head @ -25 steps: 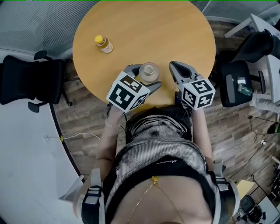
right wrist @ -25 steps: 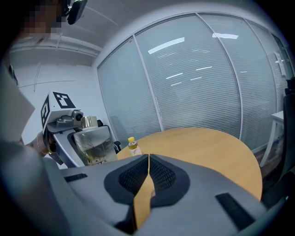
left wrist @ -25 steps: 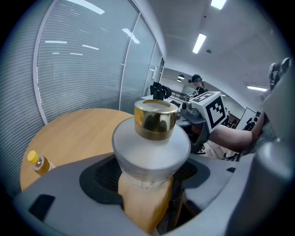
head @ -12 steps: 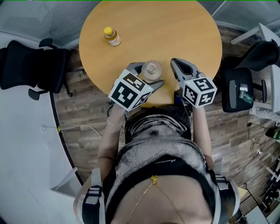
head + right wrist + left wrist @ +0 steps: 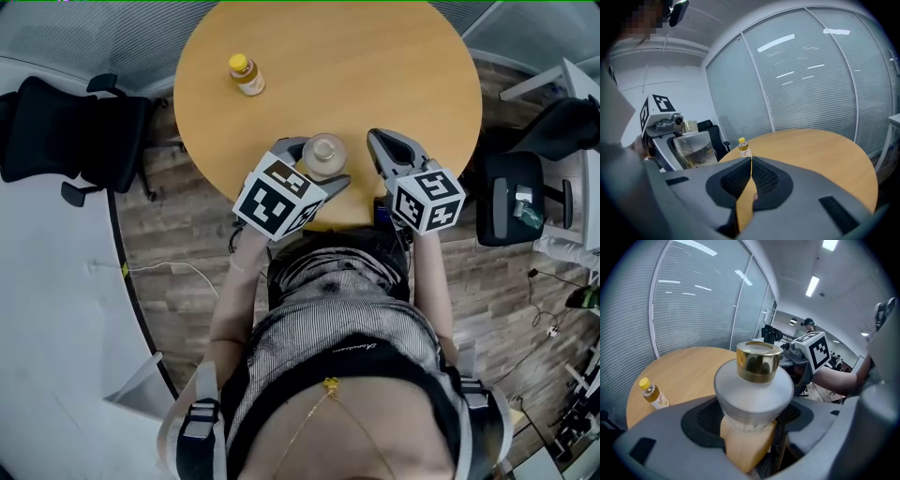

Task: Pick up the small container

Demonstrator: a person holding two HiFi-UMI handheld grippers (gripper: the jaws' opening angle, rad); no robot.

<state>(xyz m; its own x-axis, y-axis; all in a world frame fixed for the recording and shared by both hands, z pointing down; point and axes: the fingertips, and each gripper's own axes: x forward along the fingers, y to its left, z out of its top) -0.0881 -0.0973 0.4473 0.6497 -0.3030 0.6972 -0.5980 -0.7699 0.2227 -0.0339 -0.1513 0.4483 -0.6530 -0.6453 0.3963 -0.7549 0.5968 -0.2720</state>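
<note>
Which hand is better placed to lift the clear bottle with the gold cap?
Left. The left gripper has its jaws clasped on the clear bottle with the gold cap; the right gripper, jaws together, holds nothing.

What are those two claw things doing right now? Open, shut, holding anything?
Left gripper: closed on the small container, the jar with the gold cap.
Right gripper: closed, with nothing between its jaws.

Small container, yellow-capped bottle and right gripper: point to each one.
small container (image 5: 758, 363): left gripper view, gold cap.
yellow-capped bottle (image 5: 247, 76): head view, its body.
right gripper (image 5: 750, 161): right gripper view, where jaws meet.
</note>
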